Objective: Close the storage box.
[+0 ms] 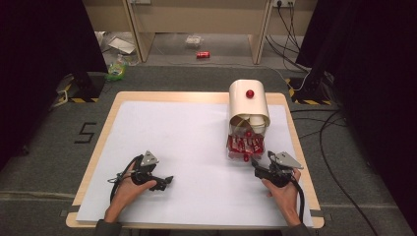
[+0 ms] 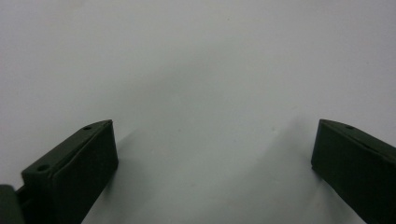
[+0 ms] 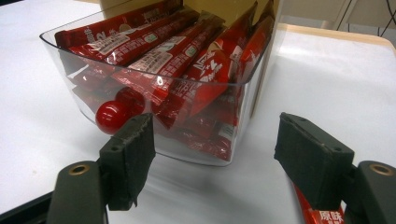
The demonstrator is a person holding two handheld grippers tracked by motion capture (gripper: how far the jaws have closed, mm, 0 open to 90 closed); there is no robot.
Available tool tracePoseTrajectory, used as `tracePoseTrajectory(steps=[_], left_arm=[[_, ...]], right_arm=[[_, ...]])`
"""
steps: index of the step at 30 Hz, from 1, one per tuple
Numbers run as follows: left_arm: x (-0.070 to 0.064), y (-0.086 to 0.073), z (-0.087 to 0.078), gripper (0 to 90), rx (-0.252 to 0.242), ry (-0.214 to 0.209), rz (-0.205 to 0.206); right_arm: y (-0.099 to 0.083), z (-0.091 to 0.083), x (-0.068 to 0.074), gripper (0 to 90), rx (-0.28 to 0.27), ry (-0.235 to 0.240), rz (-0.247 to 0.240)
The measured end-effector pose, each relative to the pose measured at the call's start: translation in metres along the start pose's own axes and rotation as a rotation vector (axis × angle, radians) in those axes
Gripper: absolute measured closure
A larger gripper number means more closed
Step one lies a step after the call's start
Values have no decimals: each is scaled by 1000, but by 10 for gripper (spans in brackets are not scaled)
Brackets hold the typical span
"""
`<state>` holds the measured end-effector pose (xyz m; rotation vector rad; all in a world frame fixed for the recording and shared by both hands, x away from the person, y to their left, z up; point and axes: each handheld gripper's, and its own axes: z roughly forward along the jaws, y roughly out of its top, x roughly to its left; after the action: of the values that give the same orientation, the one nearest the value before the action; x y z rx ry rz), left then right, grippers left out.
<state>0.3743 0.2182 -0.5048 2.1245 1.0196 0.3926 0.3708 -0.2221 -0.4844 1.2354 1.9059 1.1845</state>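
Observation:
A cream storage box [image 1: 248, 105] with a red knob [image 1: 250, 93] on top stands at the table's back right. In front of it, its clear drawer [image 1: 244, 145] sticks out towards me, full of red snack sachets [image 3: 168, 60]. A red ball handle [image 3: 111, 116] sits on the drawer's front wall [image 3: 196, 140]. My right gripper [image 1: 259, 165] [image 3: 215, 135] is open just short of that wall, holding nothing. One loose red sachet [image 3: 321, 215] lies on the sheet below its right jaw. My left gripper [image 1: 164, 182] [image 2: 214, 140] rests open over bare white sheet at the front left.
A white sheet [image 1: 187, 147] covers most of the wooden table [image 1: 110, 115]. Beyond the table, on the floor, lie a red can [image 1: 203, 54], some litter [image 1: 117, 69] and cables [image 1: 324, 128]. Dark curtains flank both sides.

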Motion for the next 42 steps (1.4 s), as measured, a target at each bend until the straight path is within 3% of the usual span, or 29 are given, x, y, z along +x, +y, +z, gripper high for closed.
tracePoseTrajectory(steps=[16, 30, 42], left_arm=[[0, 0, 0, 0, 0, 0, 0], [0, 0, 0, 0, 0, 0, 0], [0, 0, 0, 0, -1, 0, -1]], right_arm=[[8, 11, -3, 285, -5, -19, -8], [9, 19, -10, 282, -18, -30, 30], [16, 27, -13, 275, -14, -49, 31]])
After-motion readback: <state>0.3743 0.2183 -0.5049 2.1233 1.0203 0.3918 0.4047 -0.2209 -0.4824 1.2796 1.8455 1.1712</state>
